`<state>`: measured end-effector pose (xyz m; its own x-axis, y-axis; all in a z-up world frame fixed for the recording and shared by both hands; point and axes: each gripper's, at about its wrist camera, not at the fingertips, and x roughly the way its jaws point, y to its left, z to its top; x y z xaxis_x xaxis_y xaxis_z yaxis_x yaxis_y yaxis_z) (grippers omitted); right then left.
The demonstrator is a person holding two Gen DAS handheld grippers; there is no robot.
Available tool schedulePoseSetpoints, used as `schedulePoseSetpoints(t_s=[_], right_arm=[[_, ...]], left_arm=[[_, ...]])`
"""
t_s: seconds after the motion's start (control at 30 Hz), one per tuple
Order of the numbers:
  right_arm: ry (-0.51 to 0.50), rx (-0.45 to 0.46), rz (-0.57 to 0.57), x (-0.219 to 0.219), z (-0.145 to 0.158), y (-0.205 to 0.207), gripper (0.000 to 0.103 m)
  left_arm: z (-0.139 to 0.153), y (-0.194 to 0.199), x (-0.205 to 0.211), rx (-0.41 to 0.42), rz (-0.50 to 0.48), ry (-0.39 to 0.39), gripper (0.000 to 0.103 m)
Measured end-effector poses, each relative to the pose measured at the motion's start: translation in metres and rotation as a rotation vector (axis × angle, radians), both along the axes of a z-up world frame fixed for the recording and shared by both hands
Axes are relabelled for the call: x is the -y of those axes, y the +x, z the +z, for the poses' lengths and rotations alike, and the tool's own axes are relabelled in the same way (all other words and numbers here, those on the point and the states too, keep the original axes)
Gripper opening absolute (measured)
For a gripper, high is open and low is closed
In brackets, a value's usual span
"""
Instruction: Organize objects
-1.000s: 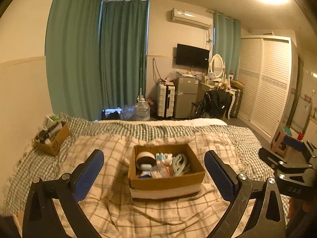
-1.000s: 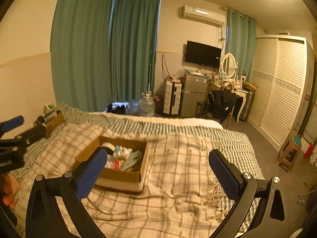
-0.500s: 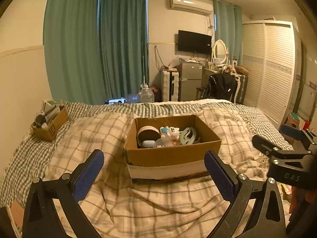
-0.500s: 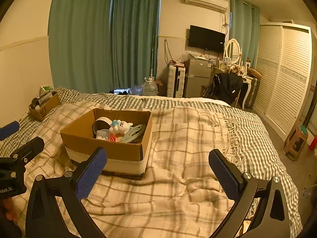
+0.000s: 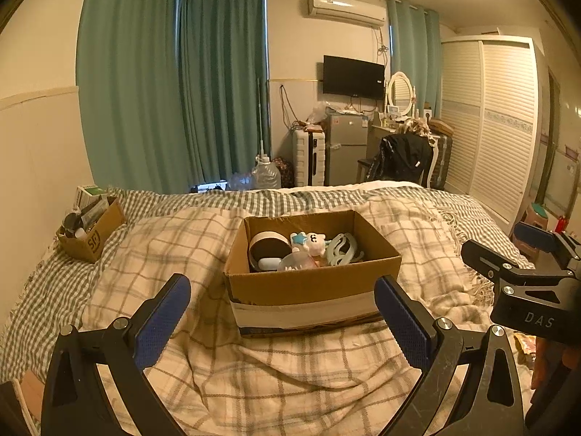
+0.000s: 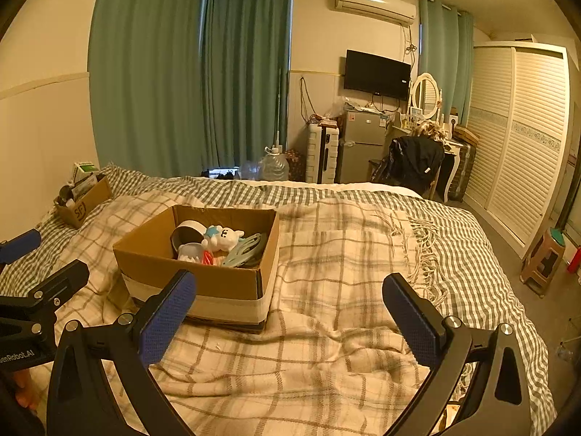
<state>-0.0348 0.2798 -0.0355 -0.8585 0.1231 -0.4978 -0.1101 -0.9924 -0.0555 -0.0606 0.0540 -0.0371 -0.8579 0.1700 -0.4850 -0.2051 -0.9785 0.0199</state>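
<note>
— Box on the bed: where exactly is it sitting?

— Cardboard, open at the top, standing on the plaid blanket in the middle of the bed. In the left wrist view it is straight ahead, framed between the two fingers; in the right wrist view it lies ahead and to the left.

— What is inside?

— A round container with a dark inside, a white plush toy with a blue star, pale green plastic pieces and some small items I cannot make out.

— And the left gripper?

— Jaws spread wide, nothing between the blue pads. It hangs above the blanket, just short of the box's near wall.

— The right gripper?

— Also wide open and holding nothing. It sits beside the box, over bare blanket, its left pad in line with the box's near corner.

— Anything else on the bed?

— A smaller cardboard box, stuffed with things, by the wall at the far left edge, well apart from the main one.

— Beyond the bed?

— Green curtains, a TV on the wall, a white wardrobe.
</note>
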Motion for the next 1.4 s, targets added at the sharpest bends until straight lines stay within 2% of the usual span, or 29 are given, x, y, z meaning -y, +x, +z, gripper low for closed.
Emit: schedulePoseSetpoints(t_s=[1.4], right_arm=[[0.002,0.001,0.002,0.003,0.0012,0.0043,0.103]], left_arm=[[-0.0008,-0.0001,0.0042,0.009,0.023,0.005,0.103]])
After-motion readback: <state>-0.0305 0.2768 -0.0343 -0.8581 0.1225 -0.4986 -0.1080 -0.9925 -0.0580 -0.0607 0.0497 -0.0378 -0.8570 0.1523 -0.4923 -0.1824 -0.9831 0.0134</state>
